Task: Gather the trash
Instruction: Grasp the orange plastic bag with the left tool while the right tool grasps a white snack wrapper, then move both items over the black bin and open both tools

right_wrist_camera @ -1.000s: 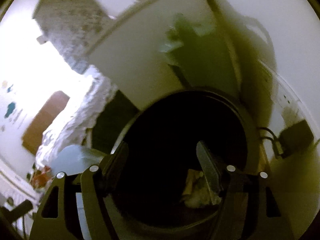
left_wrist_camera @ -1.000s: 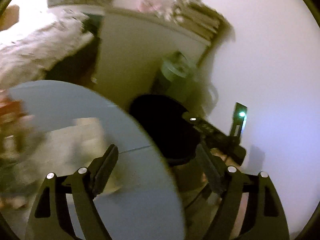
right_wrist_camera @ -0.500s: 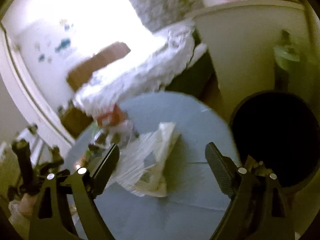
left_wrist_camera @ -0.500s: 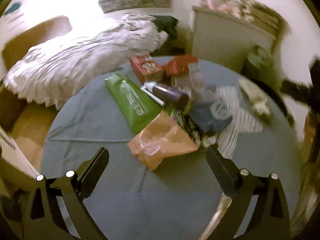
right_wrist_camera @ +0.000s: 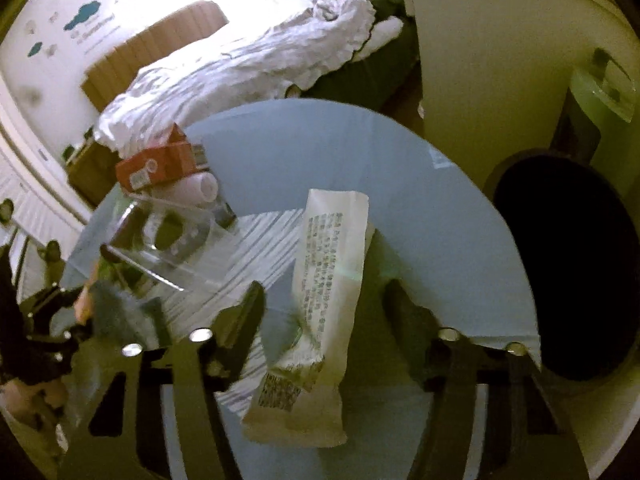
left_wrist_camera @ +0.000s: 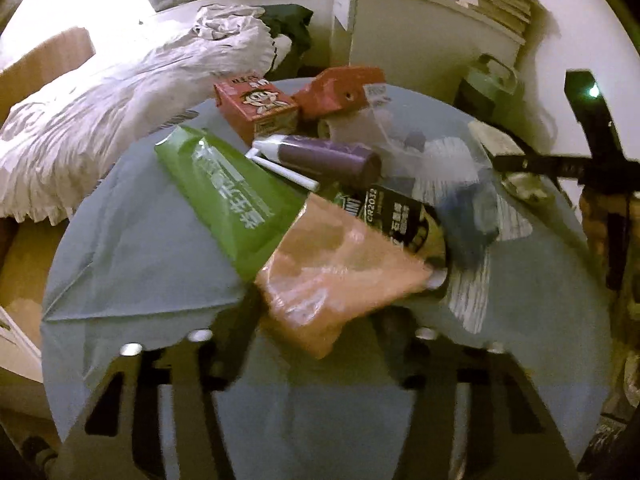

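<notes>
A pile of trash lies on a round table with a blue-grey cloth [left_wrist_camera: 132,272]. In the left wrist view my left gripper [left_wrist_camera: 316,336] is open, its fingers on either side of an orange plastic bag [left_wrist_camera: 332,276]. Behind it lie a green packet [left_wrist_camera: 228,196], a purple tube [left_wrist_camera: 328,158], a black battery card [left_wrist_camera: 400,220] and red cartons [left_wrist_camera: 256,106]. In the right wrist view my right gripper [right_wrist_camera: 324,312] is open around a white printed wrapper [right_wrist_camera: 324,292]. A black bin [right_wrist_camera: 576,268] stands at the table's right edge.
A clear plastic blister pack [right_wrist_camera: 168,244] and a striped wrapper [right_wrist_camera: 256,248] lie left of the white wrapper. A bed with a rumpled white duvet [left_wrist_camera: 120,92] stands behind the table. A white cabinet [left_wrist_camera: 420,40] and a green container [right_wrist_camera: 604,108] stand near the bin.
Both grippers have swung from the bin back over the table and come down close to the trash. The left now brackets the orange bag, the right the white wrapper. Both stay open.
</notes>
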The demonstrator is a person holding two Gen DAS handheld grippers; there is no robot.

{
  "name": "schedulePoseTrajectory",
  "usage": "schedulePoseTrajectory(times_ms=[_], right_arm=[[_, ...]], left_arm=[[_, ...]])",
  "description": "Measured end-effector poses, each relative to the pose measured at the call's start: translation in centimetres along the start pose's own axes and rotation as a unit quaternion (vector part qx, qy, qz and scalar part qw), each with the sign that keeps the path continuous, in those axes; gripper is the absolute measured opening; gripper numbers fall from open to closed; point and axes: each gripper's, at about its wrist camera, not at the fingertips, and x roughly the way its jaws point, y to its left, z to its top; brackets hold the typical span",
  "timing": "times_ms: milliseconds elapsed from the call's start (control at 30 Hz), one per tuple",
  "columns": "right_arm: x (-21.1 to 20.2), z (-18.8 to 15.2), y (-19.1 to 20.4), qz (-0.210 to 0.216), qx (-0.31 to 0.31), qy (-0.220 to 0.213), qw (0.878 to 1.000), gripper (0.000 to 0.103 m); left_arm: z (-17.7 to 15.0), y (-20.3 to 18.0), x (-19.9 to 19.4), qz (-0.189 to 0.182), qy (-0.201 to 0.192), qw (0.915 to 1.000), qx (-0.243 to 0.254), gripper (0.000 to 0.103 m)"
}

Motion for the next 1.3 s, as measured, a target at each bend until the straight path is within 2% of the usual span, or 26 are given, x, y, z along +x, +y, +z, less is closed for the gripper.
schedulePoseTrajectory(times_ms=[33,67,133,233,333,367,433,467,533,600,700,733,833,967,1167,1300], right_arm=[[0.1,-0.1,0.1,0.001,-0.005,0.001,1.000,0.045],[0.2,-0.2,0.2,0.005,-0.007,0.003,1.000,0.036],[0.2,-0.4,0.3,0.016,-0.008,0.002,1.000,0.031],[-1.0,-1.1,-0.2,0.047,-0.007,-0.022,0.999,0.030],[-3.7,-1.7,-1.2,0.086,0.003,-0.074,0.994,0.029],[-5.2,-2.0,-1.9,0.100,0.006,-0.107,0.989,0.029],[-7.8,-2.4,-3.1,0.105,0.007,-0.158,0.982,0.029],[-7.8,-2.4,-3.1,0.105,0.007,-0.158,0.982,0.029],[-10.3,-2.9,-4.4,0.095,0.007,-0.210,0.973,0.029],[-12.7,-3.4,-6.4,0.064,0.013,-0.259,0.964,0.029],[-14.7,-4.3,-9.9,0.025,0.041,-0.298,0.953,0.029],[-15.2,-4.6,-11.5,-0.002,0.056,-0.309,0.949,0.029],[-15.3,-5.1,-14.8,-0.040,0.079,-0.319,0.944,0.029],[-14.4,-5.1,-18.4,-0.068,0.101,-0.313,0.942,0.029],[-12.3,-5.2,-22.2,-0.088,0.129,-0.283,0.946,0.029],[-10.8,-5.2,-23.7,-0.099,0.135,-0.261,0.951,0.029]], left_arm=[[0.0,0.3,0.0,-0.002,-0.001,1.0000,-0.006,0.035],[-0.1,0.5,-0.1,-0.003,-0.003,0.9999,-0.011,0.030],[-0.3,0.8,-0.5,-0.007,-0.008,0.9997,-0.022,0.028],[-0.7,0.9,-1.9,-0.029,-0.027,0.9981,-0.046,0.027],[-0.4,0.0,-4.6,-0.041,-0.060,0.9956,-0.059,0.027],[-0.1,-0.4,-5.4,-0.043,-0.071,0.9947,-0.060,0.027],[0.8,-1.9,-7.4,-0.060,-0.097,0.9916,-0.062,0.027],[1.6,-2.9,-8.2,-0.077,-0.110,0.9889,-0.063,0.027],[3.0,-5.0,-8.7,-0.107,-0.123,0.9849,-0.059,0.027],[5.0,-8.3,-8.4,-0.146,-0.130,0.9794,-0.050,0.027],[7.5,-13.0,-6.8,-0.189,-0.125,0.9733,-0.033,0.028],[8.4,-14.7,-5.9,-0.206,-0.121,0.9706,-0.027,0.028],[11.2,-20.0,-2.9,-0.246,-0.108,0.9631,-0.008,0.028],[14.2,-24.9,1.7,-0.272,-0.073,0.9595,0.000,0.028],[16.8,-28.8,8.5,-0.269,-0.014,0.9630,-0.017,0.028],[17.3,-30.4,11.0,-0.262,0.013,0.9650,-0.014,0.028]])
